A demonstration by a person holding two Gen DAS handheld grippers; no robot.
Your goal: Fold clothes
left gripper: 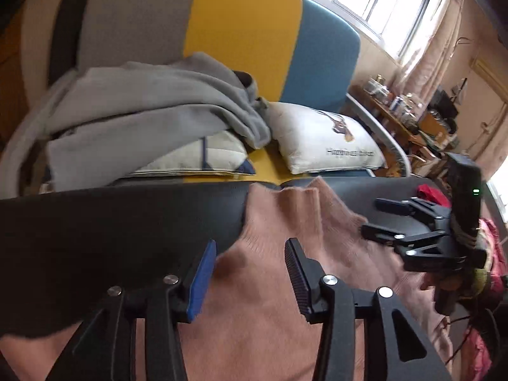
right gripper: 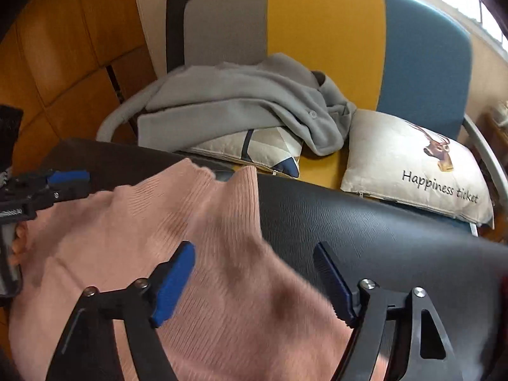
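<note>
Two grippers hang over a pink ribbed knit sweater [left gripper: 285, 285] that lies spread on a black leather-textured bench [left gripper: 111, 222], its collar end pointing toward the far edge of the bench. In the left wrist view, the left gripper [left gripper: 250, 270] has its fingers spread, one with a blue pad [left gripper: 201, 282] and one with a dark ridged pad, and nothing is pinched between them; the sweater's left edge lies below the gap. The right gripper [right gripper: 257, 282] also has its fingers spread, wider still, above the sweater's right edge where pink knit meets the black bench, and it grips nothing. Each gripper shows in the other's camera, at the side of the frame, hovering over the same garment.

Beyond the bench stands a sofa with grey, yellow and blue upholstered panels [right gripper: 327, 31]. On its seat a crumpled grey fleece garment [right gripper: 238, 104] lies partly over a cream cushion with a geometric navy pattern [right gripper: 260, 149]. Beside it rests a white cushion printed with a deer head and the words "Happiness ticket" [right gripper: 412, 171]. In the left wrist view a bright curtained window [left gripper: 387, 3] and a cluttered wooden side table [left gripper: 403, 111] sit at the far right.
</note>
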